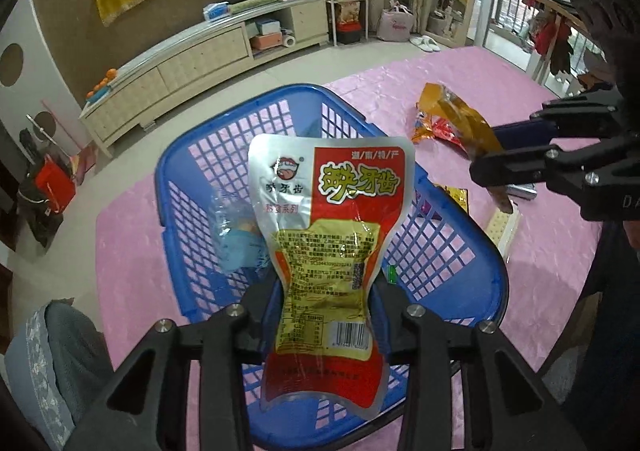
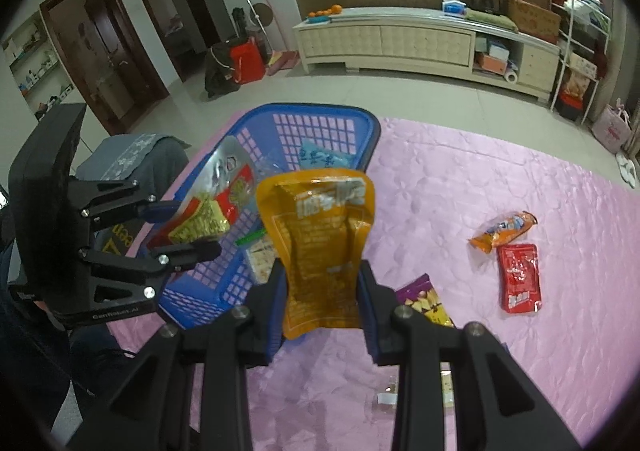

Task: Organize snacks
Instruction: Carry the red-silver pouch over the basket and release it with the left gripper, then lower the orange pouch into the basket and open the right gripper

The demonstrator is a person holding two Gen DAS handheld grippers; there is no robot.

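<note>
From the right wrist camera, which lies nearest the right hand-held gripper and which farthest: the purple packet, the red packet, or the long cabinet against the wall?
1. Purple packet: on the pink cloth, just right of the right hand-held gripper.
2. Red packet: further right on the cloth.
3. Long cabinet: across the floor, against the far wall.

My left gripper [image 1: 326, 291] is angled steeply down, jaws pinched tight on the waist of the red-and-silver snack pouch [image 1: 328, 227]. My right gripper [image 2: 322, 283] tilts down too, clamped on the orange pouch [image 2: 320, 239], sitting just right of the left one.
</note>
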